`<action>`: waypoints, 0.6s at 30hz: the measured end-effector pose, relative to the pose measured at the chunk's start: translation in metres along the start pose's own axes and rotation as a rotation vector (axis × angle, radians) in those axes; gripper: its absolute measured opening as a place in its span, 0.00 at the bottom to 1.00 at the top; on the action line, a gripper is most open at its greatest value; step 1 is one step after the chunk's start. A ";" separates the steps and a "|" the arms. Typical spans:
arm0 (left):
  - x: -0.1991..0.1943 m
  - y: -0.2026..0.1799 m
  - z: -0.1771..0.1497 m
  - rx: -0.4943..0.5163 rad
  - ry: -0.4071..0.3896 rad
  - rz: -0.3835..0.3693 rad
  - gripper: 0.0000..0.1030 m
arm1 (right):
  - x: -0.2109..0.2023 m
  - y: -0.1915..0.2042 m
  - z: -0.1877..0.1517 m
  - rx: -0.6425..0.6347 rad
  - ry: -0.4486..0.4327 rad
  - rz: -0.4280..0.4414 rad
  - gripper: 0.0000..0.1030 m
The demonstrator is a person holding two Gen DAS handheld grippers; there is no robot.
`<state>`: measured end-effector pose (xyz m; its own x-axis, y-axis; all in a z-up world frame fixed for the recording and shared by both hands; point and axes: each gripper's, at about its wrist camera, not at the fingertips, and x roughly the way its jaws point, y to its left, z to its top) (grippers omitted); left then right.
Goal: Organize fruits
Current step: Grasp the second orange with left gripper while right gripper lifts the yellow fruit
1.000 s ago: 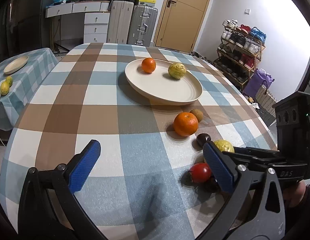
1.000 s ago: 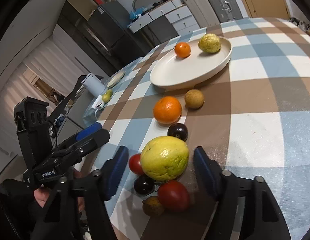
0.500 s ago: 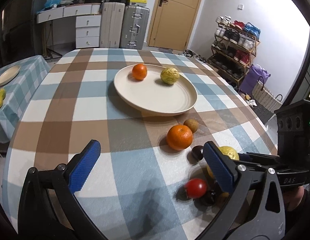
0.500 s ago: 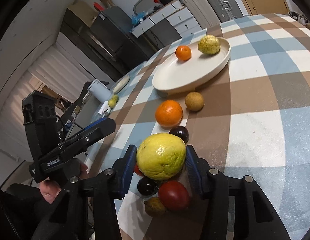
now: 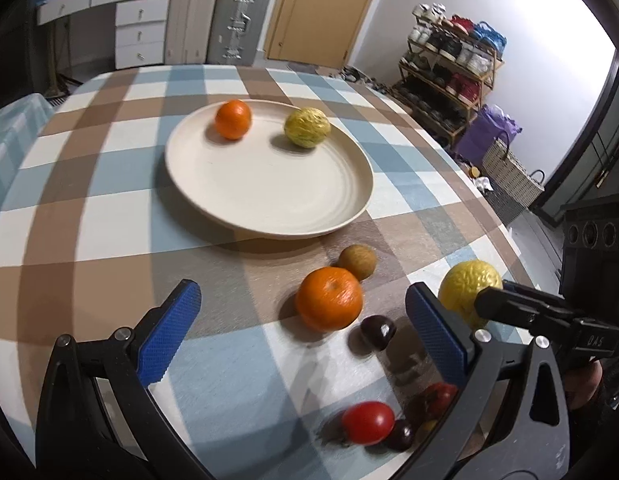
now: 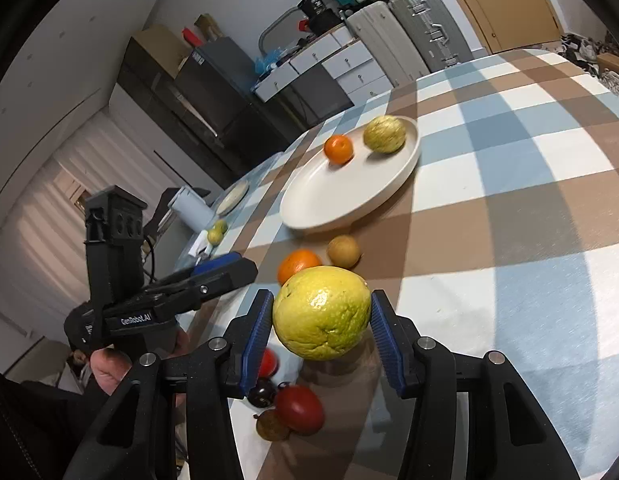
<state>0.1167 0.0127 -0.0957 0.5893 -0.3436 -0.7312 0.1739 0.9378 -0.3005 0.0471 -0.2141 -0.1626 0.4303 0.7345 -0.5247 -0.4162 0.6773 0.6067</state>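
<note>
Right gripper [image 6: 322, 322] jaws clenched on big yellow-green citrus [image 6: 322, 313], blue pads [image 6: 256, 334] pressing both sides, fruit lifted clear of the checkered surface [image 6: 509, 208]. From left wrist view same citrus [image 5: 469, 286] sits in the right gripper's black fingers at right edge. Left gripper [image 5: 303, 326] jaws released, spread wide, nothing between them, hovering over surface [image 5: 109, 216].

Just ahead of left jaws: large orange [image 5: 329, 298], brown round fruit [image 5: 357, 262] touching behind it, dark plum [image 5: 377, 331] just beside orange on the near side. Nearer the camera a cluster: red tomato [image 5: 367, 422], small dark fruit [image 5: 401, 434], another red one [image 5: 437, 398] partly hidden by the right finger.

Farther out, cream plate [image 5: 269, 200] holding small orange [image 5: 233, 119] and bumpy yellow-green fruit [image 5: 307, 133], apart from each other near far rim.

Background: door [image 5: 321, 8], suitcases [image 5: 217, 20], white drawers [image 5: 137, 36], shoe rack [image 5: 453, 68].
</note>
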 end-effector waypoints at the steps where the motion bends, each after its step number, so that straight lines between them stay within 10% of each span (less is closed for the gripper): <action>1: 0.004 -0.002 0.002 0.002 0.010 -0.013 0.99 | -0.001 -0.001 0.001 0.002 -0.002 -0.001 0.48; 6: 0.019 -0.005 0.009 0.018 0.049 -0.044 0.93 | -0.004 -0.005 0.008 0.000 -0.011 0.000 0.48; 18: 0.033 -0.007 0.008 0.041 0.110 -0.142 0.35 | -0.005 -0.009 0.010 0.011 -0.013 0.001 0.48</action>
<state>0.1412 -0.0048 -0.1129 0.4670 -0.4736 -0.7468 0.2822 0.8801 -0.3818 0.0571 -0.2246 -0.1595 0.4400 0.7346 -0.5165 -0.4080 0.6759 0.6137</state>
